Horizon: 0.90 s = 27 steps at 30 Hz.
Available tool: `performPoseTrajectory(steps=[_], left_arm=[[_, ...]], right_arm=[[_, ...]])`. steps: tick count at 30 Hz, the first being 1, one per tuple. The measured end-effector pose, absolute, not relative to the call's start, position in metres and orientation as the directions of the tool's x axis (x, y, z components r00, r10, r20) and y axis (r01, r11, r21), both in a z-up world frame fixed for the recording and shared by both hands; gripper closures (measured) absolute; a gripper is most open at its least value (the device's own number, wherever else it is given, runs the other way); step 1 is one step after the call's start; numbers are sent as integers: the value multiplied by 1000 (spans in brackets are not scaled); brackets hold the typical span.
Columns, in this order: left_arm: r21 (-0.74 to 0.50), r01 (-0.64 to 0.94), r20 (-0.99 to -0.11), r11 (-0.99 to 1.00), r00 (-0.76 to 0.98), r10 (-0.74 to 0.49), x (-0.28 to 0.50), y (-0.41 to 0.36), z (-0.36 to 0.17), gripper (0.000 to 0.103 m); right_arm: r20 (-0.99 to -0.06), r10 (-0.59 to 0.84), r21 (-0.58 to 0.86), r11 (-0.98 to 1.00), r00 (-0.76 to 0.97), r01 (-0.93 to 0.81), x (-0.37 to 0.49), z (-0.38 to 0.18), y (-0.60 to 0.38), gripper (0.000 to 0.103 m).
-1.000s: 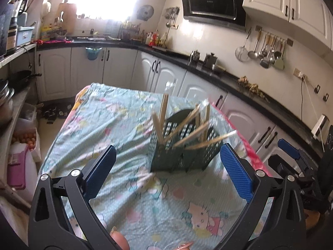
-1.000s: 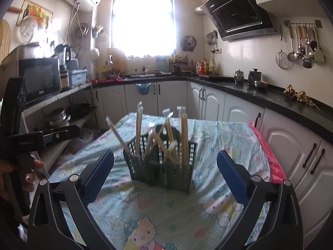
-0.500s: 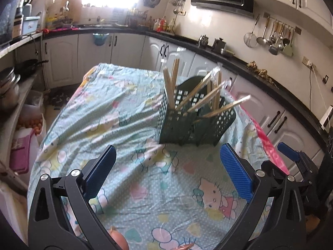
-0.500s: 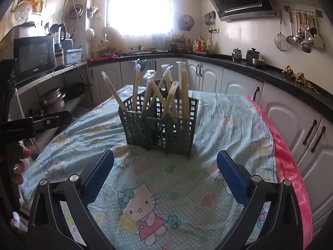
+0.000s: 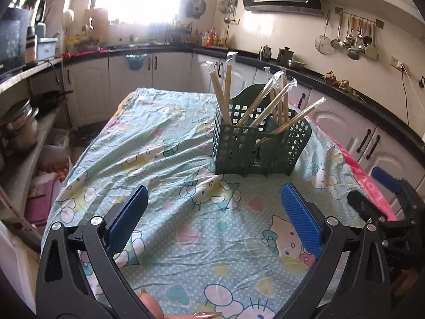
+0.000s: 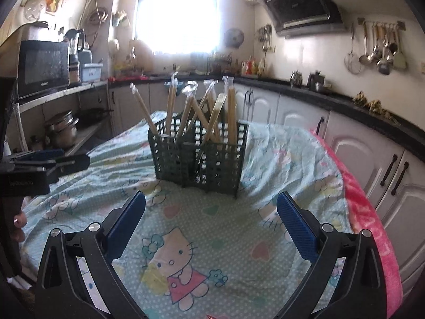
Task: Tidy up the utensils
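Note:
A dark green slotted utensil basket (image 5: 255,146) stands on the Hello Kitty cloth of the table (image 5: 164,159). Several plastic-wrapped wooden chopsticks (image 5: 265,103) lean in it at different angles. The basket (image 6: 199,156) and chopsticks (image 6: 212,111) also show in the right wrist view. My left gripper (image 5: 215,212) is open and empty, above the cloth, short of the basket. My right gripper (image 6: 211,218) is open and empty, also short of the basket. The right gripper shows at the right edge of the left wrist view (image 5: 385,194); the left gripper shows at the left of the right wrist view (image 6: 47,162).
A pink towel edge (image 6: 372,220) hangs along the table's right side. White cabinets under a black counter (image 5: 345,90) run behind and to the right. Shelves with pots (image 5: 18,125) and a microwave (image 6: 42,69) stand at the left.
Both grippers have dropped lower and come nearer the table, so the basket sits higher and larger in both views. Both stay open and empty. The basket and chopsticks have not moved.

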State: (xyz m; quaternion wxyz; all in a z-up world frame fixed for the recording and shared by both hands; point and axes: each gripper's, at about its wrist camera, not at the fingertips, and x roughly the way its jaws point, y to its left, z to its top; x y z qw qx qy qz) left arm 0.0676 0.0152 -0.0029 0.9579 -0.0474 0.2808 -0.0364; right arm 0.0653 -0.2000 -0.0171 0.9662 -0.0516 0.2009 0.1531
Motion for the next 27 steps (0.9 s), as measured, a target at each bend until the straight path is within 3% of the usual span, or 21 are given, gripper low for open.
performPoseTrajectory(steps=[17,27], left_arm=[[-114,8,-382,994,923,-51,47,8,-2,11],[-123,23,-353,992,933,-65,42,6,1,11]], right_arm=[[-122,249,-66,964,961,-258,29,-6,-207,6],[-135,242,-53,967,961,-251,29,-14,-204,6]])
